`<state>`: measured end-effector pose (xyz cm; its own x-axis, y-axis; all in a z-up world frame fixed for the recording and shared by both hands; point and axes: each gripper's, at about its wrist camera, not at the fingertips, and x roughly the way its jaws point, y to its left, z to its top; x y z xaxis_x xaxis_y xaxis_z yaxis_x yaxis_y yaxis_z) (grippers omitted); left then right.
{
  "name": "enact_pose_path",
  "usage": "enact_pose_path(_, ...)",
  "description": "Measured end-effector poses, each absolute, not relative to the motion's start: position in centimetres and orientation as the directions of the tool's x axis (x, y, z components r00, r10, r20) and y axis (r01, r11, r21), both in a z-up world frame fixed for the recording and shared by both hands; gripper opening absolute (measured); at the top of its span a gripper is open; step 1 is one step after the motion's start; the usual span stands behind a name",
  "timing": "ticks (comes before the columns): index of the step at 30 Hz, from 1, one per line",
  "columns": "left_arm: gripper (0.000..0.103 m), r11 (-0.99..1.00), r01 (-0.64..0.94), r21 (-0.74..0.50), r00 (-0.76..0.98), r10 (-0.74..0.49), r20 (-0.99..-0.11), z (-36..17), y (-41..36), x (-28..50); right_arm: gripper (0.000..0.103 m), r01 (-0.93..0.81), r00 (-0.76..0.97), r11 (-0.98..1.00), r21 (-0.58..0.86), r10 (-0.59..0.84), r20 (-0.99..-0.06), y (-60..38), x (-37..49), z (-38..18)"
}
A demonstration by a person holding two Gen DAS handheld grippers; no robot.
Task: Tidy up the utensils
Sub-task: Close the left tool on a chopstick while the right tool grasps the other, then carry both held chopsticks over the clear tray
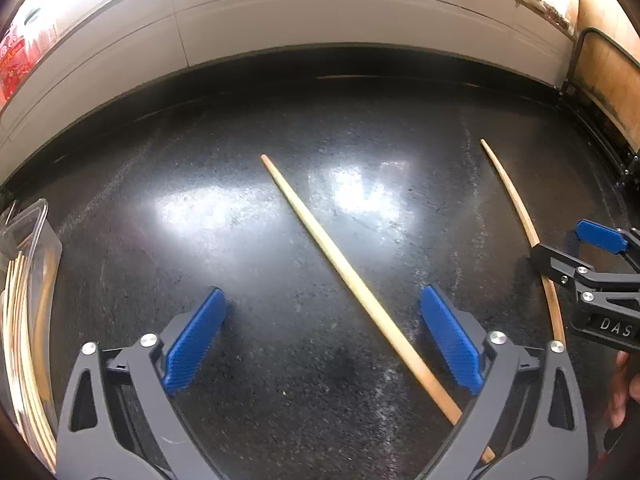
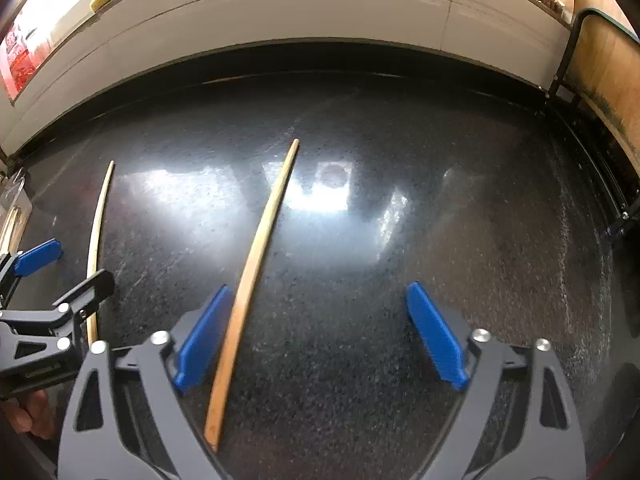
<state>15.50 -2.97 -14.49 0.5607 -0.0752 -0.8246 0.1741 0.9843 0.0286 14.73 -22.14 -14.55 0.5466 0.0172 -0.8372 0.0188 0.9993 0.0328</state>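
1. Hidden or unclear: in the left camera view, the near end of the pale chopstick [image 1: 360, 292] passes under the left claw's [image 1: 322, 340] right arm, and the darker chopstick [image 1: 516, 208] is partly covered by the right claw [image 1: 568, 248] at the frame's right edge. A clear container [image 1: 28, 264] at the far left is cut off; it holds several wooden sticks whose number cannot be told.
2. Pose: both claws hover low over a black speckled counter [image 1: 200, 160], pointing toward a white tiled wall [image 1: 320, 20]. Both have their blue pads spread wide and grip nothing.
3. Chopsticks: both lie flat on the counter, well apart. The pale one runs diagonally between the left claw's pads. In the right camera view, the darker chopstick [image 2: 256, 264] lies between the right claw's [image 2: 320, 336] pads, just beside its left pad.
4. View differences: the right camera shows the left claw [image 2: 56, 268] from the side, over the pale chopstick [image 2: 98, 220].
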Motion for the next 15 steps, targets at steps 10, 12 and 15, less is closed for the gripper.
enact_pose_path(10, 0.017, 0.989, 0.147, 0.021, 0.558, -0.066, -0.827, -13.3, -3.3, 14.6, 0.010, 0.008, 0.545, 0.997, 0.071, 0.056, -0.837, -20.6, 14.4, -13.9)
enact_pose_path(12, 0.011, 0.990, 0.144, -0.009, 0.544, -0.087, -0.835, -13.2, -3.1, 15.1, 0.008, 0.014, 0.546, 0.996, 0.084, 0.063, -0.835, -20.8, 14.4, -13.9)
enact_pose_path(15, 0.006, 0.991, 0.133, -0.033, 0.540, -0.100, -0.836, -13.2, -3.0, 15.3, 0.008, 0.019, 0.538, 0.993, 0.117, 0.089, -0.838, -20.9, 14.6, -13.8)
